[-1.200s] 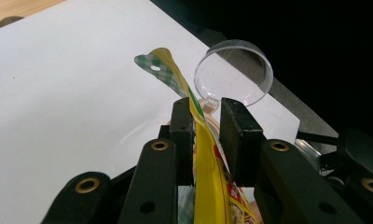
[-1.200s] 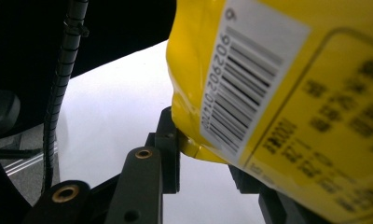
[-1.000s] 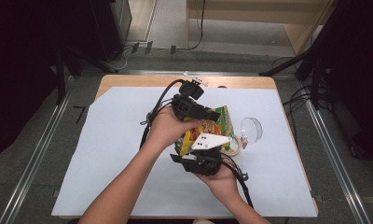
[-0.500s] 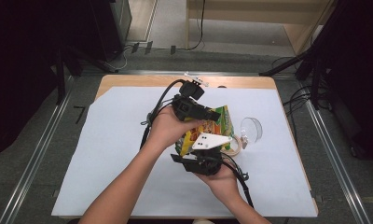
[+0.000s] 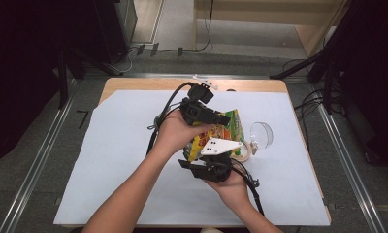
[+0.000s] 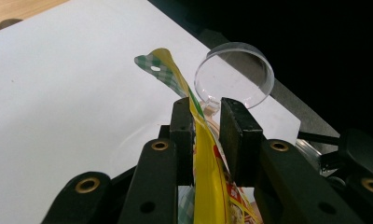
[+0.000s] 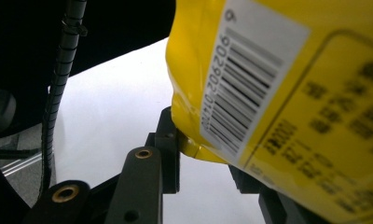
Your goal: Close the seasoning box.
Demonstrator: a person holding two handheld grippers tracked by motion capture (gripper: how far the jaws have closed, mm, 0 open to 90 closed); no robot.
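White paper covers the desk (image 5: 109, 160). Both the left gripper (image 6: 207, 135) and right gripper (image 7: 198, 154) clamp the yellow snack bag (image 6: 208, 186) mid-desk. Uneven pulling could spill it or topple the clear cup (image 6: 235, 74).

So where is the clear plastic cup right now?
In the high view the clear plastic cup lies tipped on the white sheet, right of centre, just right of the yellow snack bag and apart from it.

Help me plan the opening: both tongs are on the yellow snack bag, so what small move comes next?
Probably pull the two apart to tear the top: the left tongs pinch the snack bag near its seal, the right tongs grip a lower corner, and the clear cup waits beside.
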